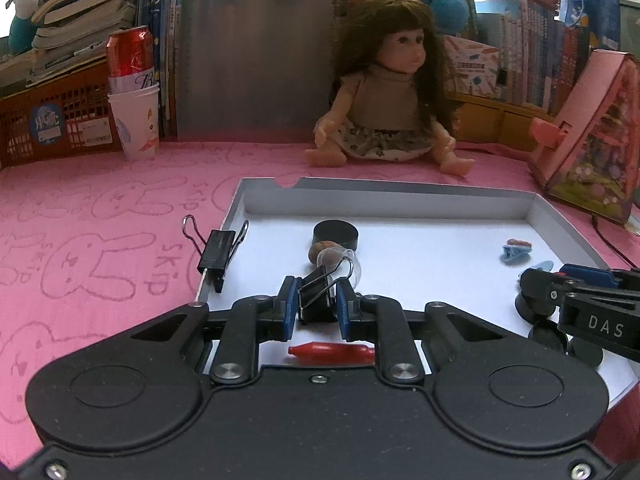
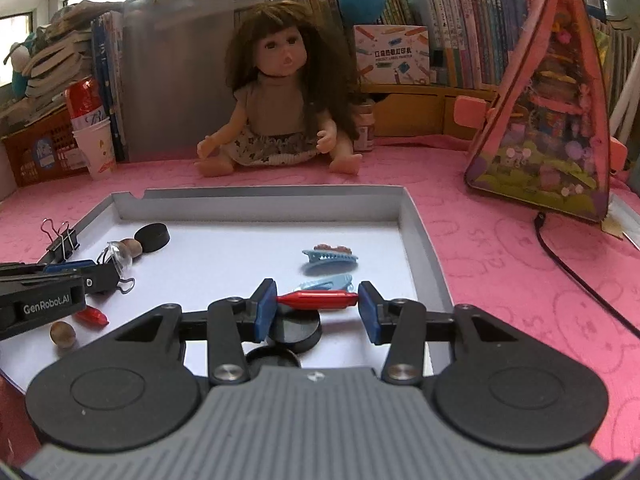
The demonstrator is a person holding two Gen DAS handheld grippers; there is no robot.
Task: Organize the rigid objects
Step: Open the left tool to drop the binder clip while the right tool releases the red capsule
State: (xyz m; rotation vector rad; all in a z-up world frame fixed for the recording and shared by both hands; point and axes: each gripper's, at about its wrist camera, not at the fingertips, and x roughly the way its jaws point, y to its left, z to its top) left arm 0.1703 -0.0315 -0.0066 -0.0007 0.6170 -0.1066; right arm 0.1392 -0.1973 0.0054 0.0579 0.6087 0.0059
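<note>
A shallow white tray (image 1: 400, 200) lies on the pink cloth. Over its near left part my left gripper (image 1: 317, 306) is shut on a black binder clip (image 1: 316, 296). A second binder clip (image 1: 216, 248) is clipped on the tray's left rim. Inside the tray lie a black disc (image 1: 335, 233), a brown nut (image 1: 322, 249), a clear suction cup (image 1: 348, 266), a red capsule (image 1: 332, 352) and blue hair clips (image 2: 330, 258). My right gripper (image 2: 317, 305) is shut on another red capsule (image 2: 318, 300), held end to end above two black discs (image 2: 296, 332).
A doll (image 1: 384, 92) sits behind the tray. A paper cup holding a red can (image 1: 134, 120) stands at the back left by an orange crate (image 1: 52, 120). A pink house-shaped box (image 2: 552, 120) and a black cable (image 2: 580, 276) are on the right. Books line the back.
</note>
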